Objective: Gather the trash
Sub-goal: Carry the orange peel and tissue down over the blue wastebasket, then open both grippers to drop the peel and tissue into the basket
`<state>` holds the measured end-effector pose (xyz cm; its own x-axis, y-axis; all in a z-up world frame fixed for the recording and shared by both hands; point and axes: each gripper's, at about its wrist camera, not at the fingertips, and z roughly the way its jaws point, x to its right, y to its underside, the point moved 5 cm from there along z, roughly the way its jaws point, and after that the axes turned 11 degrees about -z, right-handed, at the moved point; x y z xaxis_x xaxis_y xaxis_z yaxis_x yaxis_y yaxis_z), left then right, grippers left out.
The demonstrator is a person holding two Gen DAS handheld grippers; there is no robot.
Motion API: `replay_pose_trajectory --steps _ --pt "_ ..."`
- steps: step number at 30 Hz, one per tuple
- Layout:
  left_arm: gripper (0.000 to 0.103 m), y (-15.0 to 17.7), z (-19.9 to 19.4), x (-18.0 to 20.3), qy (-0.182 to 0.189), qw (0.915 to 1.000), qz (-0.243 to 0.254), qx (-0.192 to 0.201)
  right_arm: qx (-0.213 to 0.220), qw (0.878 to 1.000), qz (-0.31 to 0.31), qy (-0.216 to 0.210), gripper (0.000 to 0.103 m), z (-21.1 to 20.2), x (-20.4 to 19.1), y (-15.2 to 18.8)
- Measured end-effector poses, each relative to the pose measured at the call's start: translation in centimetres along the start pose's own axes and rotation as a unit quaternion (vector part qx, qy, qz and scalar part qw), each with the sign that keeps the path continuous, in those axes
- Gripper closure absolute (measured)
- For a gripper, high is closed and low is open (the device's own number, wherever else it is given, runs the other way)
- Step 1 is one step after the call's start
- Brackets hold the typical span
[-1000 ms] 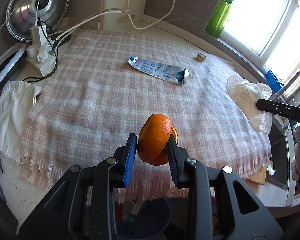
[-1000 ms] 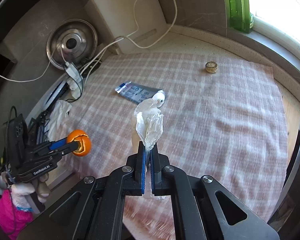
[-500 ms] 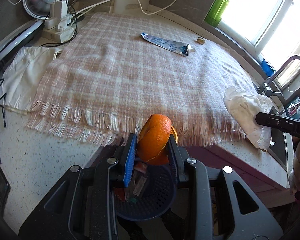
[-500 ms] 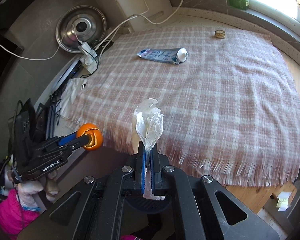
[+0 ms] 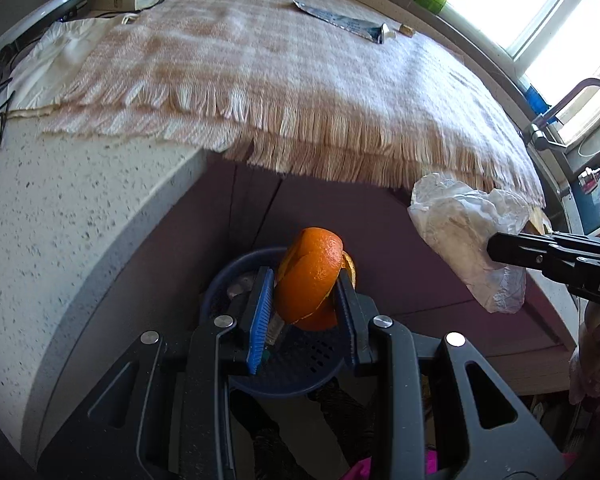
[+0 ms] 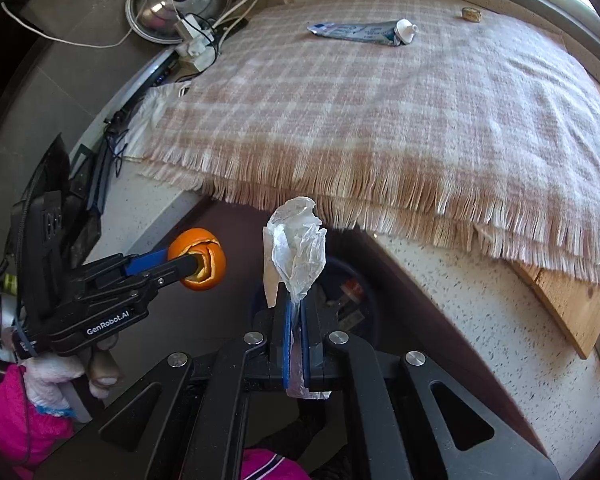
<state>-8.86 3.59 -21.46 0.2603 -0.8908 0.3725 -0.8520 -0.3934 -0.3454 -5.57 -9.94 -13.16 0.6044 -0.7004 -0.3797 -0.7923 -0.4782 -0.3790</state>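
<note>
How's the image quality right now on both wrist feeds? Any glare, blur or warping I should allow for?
Left wrist: the window is blown out white, the counter edge bows with fisheye warp, and the orange peel is sharp. Right wrist: only a sliver of glare top right, the fringed blanket curves toward the edges, the crumpled plastic is in focus, and the bin below sits in shadow.

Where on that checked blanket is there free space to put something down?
Most of the blanket is bare, from its fringe back to the toothpaste tube and small cap. The far-left corner is crowded with a charger and cables.
</note>
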Motion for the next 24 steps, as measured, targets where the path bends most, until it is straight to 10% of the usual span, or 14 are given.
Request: replay_pose_trajectory --steps 24 --pt "0.073 6.0 7.3 -2.5 -0.034 0.9965 -0.019 -0.074 -0.083 0.996 -0.016 0.004 0.101 7.2 -0.5 6.1"
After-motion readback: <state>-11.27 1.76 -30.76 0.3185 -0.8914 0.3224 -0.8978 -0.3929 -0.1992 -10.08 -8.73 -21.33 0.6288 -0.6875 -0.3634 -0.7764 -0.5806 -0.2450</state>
